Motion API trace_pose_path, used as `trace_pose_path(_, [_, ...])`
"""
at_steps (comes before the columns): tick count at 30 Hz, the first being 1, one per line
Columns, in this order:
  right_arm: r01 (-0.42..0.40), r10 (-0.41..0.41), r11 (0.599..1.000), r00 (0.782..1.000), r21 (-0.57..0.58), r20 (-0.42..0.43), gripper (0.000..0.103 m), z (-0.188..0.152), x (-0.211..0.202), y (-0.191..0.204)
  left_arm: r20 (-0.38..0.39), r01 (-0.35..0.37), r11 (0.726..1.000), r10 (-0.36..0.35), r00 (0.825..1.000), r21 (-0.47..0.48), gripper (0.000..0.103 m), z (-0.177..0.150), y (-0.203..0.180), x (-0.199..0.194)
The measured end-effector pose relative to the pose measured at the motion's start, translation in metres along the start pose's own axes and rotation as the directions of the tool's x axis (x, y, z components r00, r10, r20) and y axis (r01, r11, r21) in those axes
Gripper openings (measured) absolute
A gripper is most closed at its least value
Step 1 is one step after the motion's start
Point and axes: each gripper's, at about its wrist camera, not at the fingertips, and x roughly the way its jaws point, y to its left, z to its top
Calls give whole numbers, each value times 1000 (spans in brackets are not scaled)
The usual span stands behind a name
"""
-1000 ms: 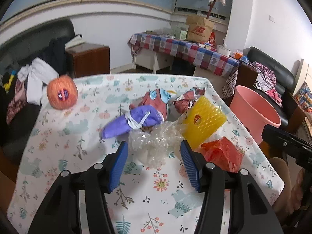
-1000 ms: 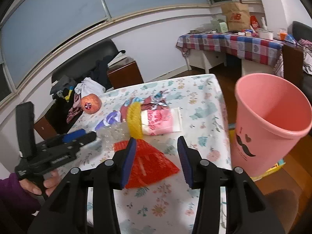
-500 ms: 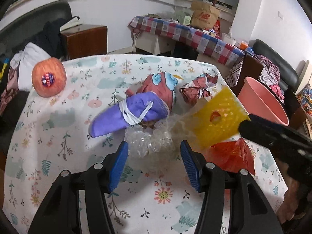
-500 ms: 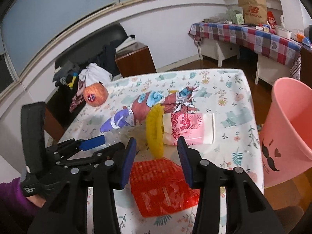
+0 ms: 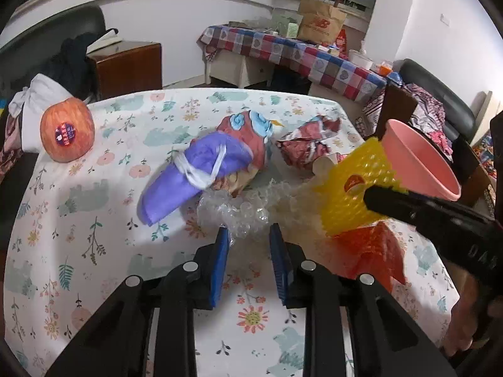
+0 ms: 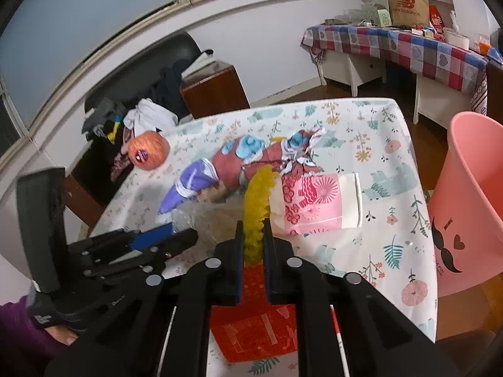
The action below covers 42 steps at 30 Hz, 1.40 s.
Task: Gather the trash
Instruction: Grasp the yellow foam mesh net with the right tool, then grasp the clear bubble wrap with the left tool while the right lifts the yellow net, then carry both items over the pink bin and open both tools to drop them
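Note:
On the flowered tablecloth (image 5: 94, 220) lies a heap of trash. My left gripper (image 5: 248, 240) points down at a crumpled clear plastic wrap (image 5: 248, 213); its jaws are closing and the blue pads press the wrap's near end. My right gripper (image 6: 253, 235) is closing too, with a yellow foam net (image 6: 257, 194) pinched upright between its pads. In the left wrist view that net (image 5: 355, 201) stands at the right gripper's black tip. A red mesh sheet (image 6: 251, 323) lies under the right gripper. A pink bin (image 6: 465, 188) stands off the table's right edge.
A purple face mask (image 5: 188, 179), red printed wrappers (image 5: 308, 147) and a flattened pink paper cup (image 6: 314, 201) lie in the heap. An apple (image 5: 67, 132) sits at the far left corner. Behind are a wooden cabinet (image 5: 125, 66) and a checkered table (image 5: 283, 50).
Both grippers went from wide open to nearly closed, the left around the clear wrap, the right around the yellow net. Before that, both moved forward and down toward the heap.

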Motion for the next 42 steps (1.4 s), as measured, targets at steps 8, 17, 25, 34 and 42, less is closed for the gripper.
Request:
trace_pose_path(8, [-22, 12, 999, 962, 34, 273, 10, 19, -82, -23, 86, 25, 1000, -25, 996, 9, 24, 6, -8, -26])
trace_pose_path(17, [234, -266, 963, 757, 133, 596, 10, 35, -195, -49, 140, 49, 998, -53, 989, 27, 24, 17, -20, -43])
trace_pose_path(25, [347, -404, 912, 669, 218, 625, 10, 28, -236, -60, 172, 85, 995, -93, 981, 51, 24, 24, -34, -51])
trace_pose_path(34, [407, -473, 876, 613, 260, 633, 10, 8, -270, -65, 219, 137, 985, -158, 963, 106, 24, 37, -60, -64])
trace_pose_path(42, [415, -498, 863, 596, 289, 630, 10, -4, -282, -71, 256, 155, 975, -192, 947, 157, 24, 40, -78, -77])
